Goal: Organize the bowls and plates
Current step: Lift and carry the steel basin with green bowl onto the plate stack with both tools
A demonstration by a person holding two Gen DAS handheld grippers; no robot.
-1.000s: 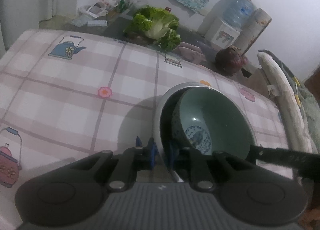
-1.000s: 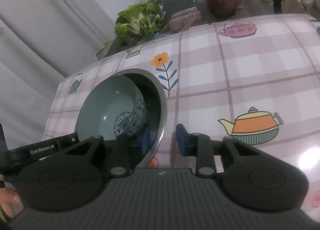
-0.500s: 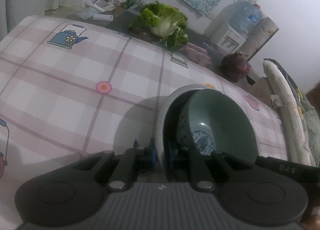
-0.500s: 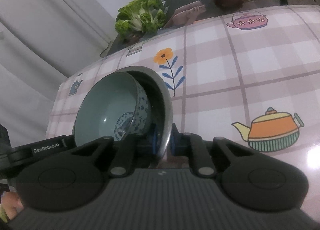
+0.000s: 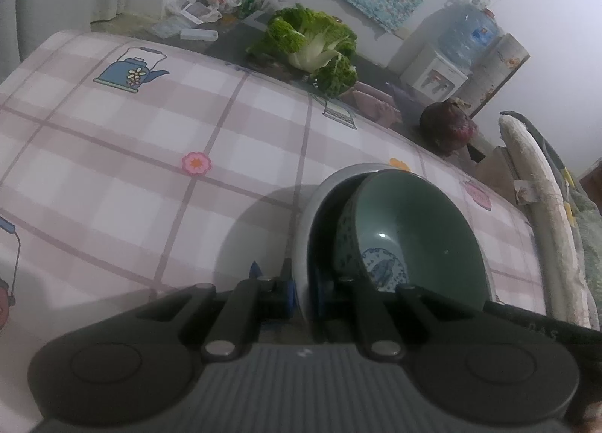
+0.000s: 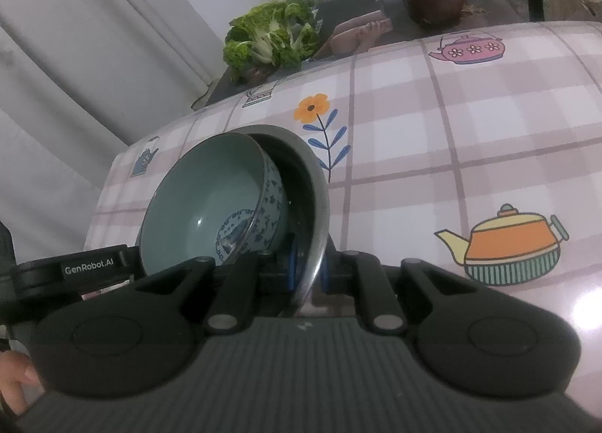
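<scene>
Both the left tongs (image 5: 301,292) and right tongs (image 6: 307,267) are clamped on opposite rim sections of the metal bowl (image 6: 314,184), probably for balance, keeping it above the worktop (image 5: 113,177) with the green bowl (image 5: 417,230) nested inside.

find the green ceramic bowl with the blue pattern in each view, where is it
Left wrist view: the green ceramic bowl with the blue pattern sits right of centre, tilted inside the grey metal bowl, just above the gripper.
Right wrist view: the same bowl sits left of centre, again inside the metal bowl.
Shared landmark: the leafy green cabbage beyond the table's far edge.
</scene>
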